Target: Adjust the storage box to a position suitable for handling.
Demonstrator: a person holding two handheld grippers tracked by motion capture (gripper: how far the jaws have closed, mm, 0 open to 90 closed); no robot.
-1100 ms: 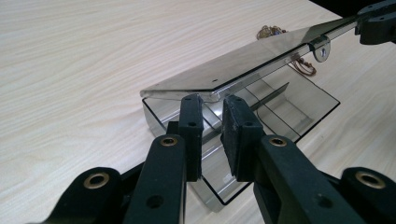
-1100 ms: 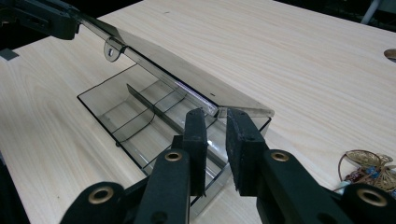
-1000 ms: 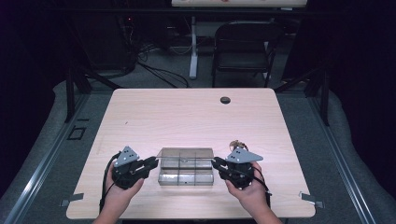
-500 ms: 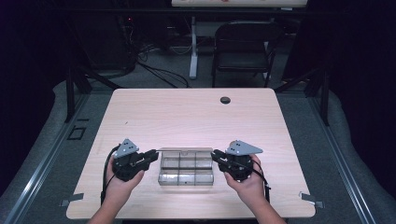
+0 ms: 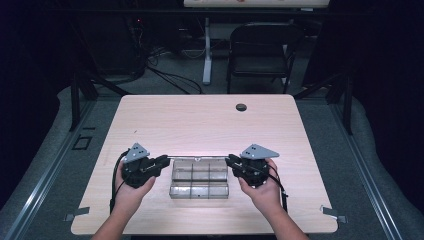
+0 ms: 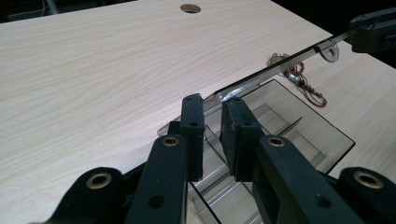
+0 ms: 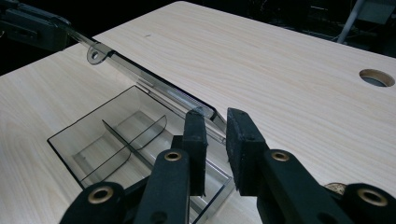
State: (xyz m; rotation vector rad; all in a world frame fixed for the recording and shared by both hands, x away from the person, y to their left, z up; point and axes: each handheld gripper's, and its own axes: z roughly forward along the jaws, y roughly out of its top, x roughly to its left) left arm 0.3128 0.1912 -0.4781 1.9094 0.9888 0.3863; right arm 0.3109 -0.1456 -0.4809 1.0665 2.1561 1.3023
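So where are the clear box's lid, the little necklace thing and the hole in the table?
lid (image 6: 280, 65): left gripper view, on its raised front edge.
necklace (image 6: 299, 77): left gripper view, on the tangled chain beyond the box.
table hole (image 5: 241, 107): high view, on its dark centre.

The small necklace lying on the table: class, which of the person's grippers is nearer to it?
Right. The necklace lies on the table just beside the right gripper; the left gripper grips the lid at the clear box's opposite end.
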